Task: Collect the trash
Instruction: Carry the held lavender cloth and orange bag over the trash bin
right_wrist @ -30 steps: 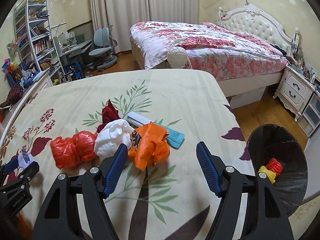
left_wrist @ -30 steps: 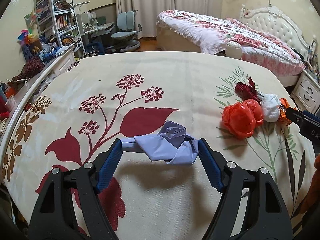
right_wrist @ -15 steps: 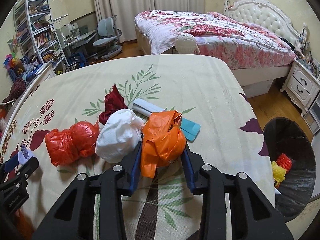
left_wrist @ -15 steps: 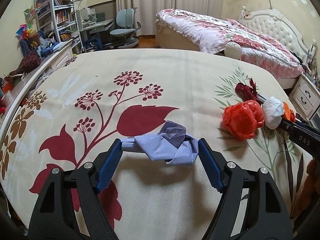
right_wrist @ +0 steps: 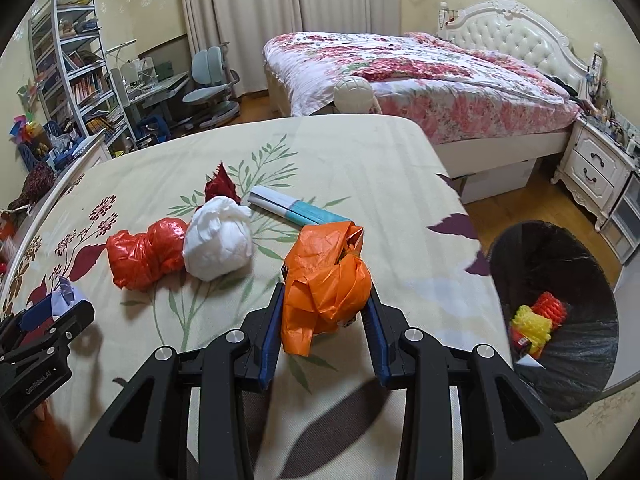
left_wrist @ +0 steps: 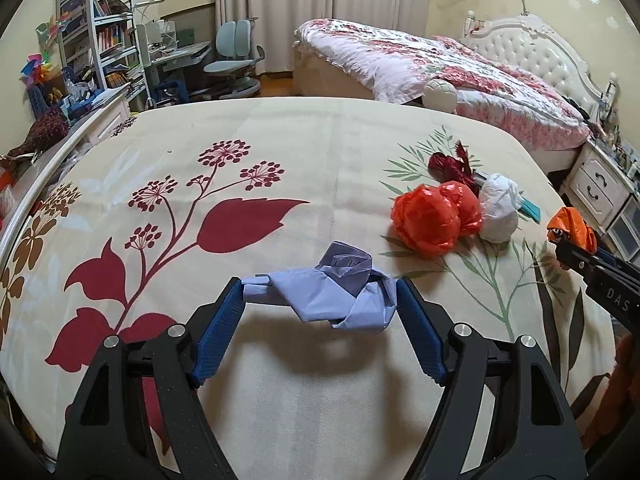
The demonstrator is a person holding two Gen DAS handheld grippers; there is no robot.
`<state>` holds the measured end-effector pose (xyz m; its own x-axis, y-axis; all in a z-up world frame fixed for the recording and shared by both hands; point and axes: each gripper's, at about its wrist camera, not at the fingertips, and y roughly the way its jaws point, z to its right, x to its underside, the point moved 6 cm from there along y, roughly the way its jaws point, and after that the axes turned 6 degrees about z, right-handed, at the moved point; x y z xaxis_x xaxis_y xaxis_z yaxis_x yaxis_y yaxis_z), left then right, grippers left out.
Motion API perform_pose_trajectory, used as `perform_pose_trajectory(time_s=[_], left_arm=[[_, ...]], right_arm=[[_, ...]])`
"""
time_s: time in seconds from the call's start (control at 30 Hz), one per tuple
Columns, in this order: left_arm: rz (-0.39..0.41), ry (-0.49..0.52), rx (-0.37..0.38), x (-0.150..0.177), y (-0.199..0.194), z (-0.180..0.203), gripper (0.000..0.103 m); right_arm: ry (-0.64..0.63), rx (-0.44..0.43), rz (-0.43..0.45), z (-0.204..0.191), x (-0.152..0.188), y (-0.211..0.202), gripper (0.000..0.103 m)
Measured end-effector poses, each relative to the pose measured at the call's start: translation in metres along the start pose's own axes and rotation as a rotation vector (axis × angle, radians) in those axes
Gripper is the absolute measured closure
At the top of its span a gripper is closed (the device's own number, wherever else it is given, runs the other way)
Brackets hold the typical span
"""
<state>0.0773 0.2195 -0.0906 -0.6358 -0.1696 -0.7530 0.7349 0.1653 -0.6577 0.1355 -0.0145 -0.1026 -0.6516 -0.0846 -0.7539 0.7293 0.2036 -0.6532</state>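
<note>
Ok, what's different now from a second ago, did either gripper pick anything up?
The right gripper closed on the orange bag, which lay loose between its open fingers, and lifted it away from the white bag, toward the bin. The left gripper keeps its grip on the blue bag. The red bag and the rest lie as before.

1. Three crumpled bags are grouped on the bedspread, with a flat packet just behind them.
2. The trash bin is set on the floor, right of the bedspread.
3. Netting scraps are found inside it.
</note>
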Motion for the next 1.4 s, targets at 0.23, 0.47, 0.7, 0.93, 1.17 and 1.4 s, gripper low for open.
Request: perform_pose_trajectory(time_s=[0.23,0.47,0.7,0.93,1.17,1.4], left_arm=[[0.011,0.043,0.059,0.007,-0.013,0.039,0.028],[0.026,0.103,0.134,0.004,-0.021,0.089,0.028],[0.047,0.164,0.201,-0.002,-0.022,0.141,0.028],[0.076,0.225,0.26,-0.008,-0.021,0.196,0.028],[0.085,0.28,0.304,-0.015,-0.012,0.246,0.028],[0.095,0.326,0.346,-0.021,-0.003,0.292,0.028]], right_arm=[[0.011,0.049,0.019,0.026,0.01,-0.018,0.066],[0.065,0.112,0.036,0.067,0.015,-0.029,0.066],[0.108,0.186,0.056,0.108,0.018,-0.041,0.066],[0.171,0.258,0.071,0.152,0.017,-0.046,0.066],[0.217,0.33,0.081,0.19,0.015,-0.049,0.066],[0.235,0.395,0.079,0.217,0.013,-0.042,0.066]])
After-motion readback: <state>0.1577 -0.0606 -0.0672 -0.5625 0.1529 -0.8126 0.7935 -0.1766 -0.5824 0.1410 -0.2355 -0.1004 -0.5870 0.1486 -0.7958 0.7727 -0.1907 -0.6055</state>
